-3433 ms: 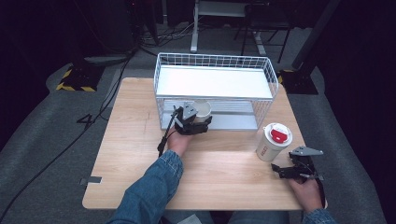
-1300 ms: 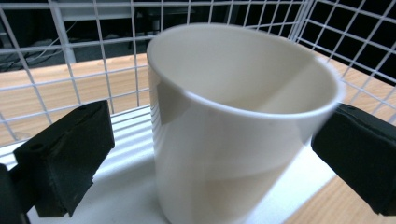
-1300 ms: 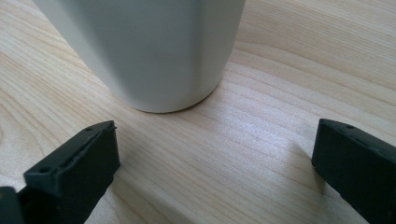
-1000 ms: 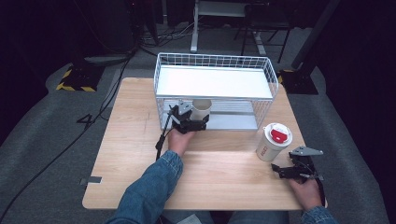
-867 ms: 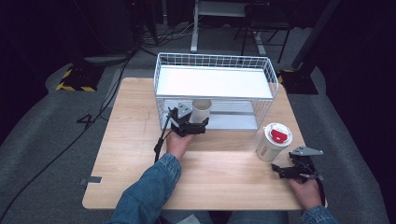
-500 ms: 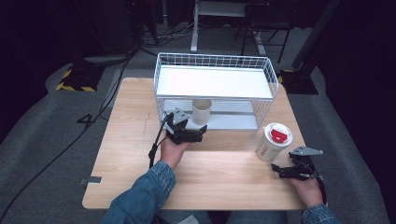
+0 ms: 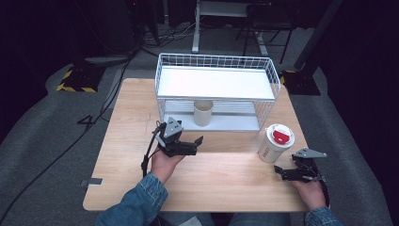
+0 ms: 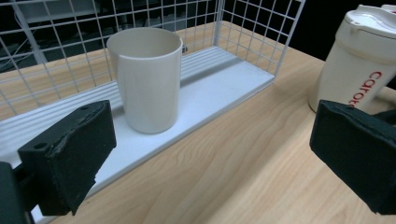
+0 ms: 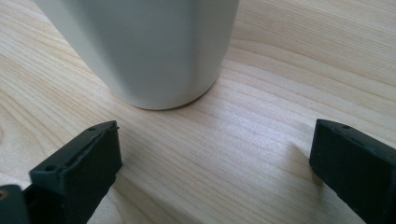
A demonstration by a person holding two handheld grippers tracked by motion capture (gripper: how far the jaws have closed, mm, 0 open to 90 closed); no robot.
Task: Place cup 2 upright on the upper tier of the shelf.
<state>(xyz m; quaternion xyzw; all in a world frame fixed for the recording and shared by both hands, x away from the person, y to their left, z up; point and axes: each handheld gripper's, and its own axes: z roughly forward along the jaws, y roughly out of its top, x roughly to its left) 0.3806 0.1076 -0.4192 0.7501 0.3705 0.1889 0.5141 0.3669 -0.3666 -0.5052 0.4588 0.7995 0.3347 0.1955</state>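
Note:
A plain cream cup (image 7: 203, 112) (image 8: 145, 84) stands upright on the lower shelf of the white wire rack (image 7: 215, 83) (image 8: 224, 79). My left gripper (image 7: 192, 143) (image 8: 210, 163) is open on the table just in front of the rack, a short way back from the cup, with nothing between its jaws. A white travel cup with a red lid (image 7: 275, 142) (image 8: 357, 60) (image 9: 144, 46) stands on the table at the right. My right gripper (image 7: 284, 173) (image 9: 212, 163) rests open on the table close behind that cup, not touching it.
The wooden table (image 7: 117, 155) has bare room at its left and front. The rack's flat white top shelf (image 7: 215, 83) overhangs the cream cup. Dark floor with cables (image 7: 94, 117) surrounds the table.
My left gripper has let go of the cream cup, left it on the rack's lower shelf, and drawn back toward me, open. The right gripper has not moved.

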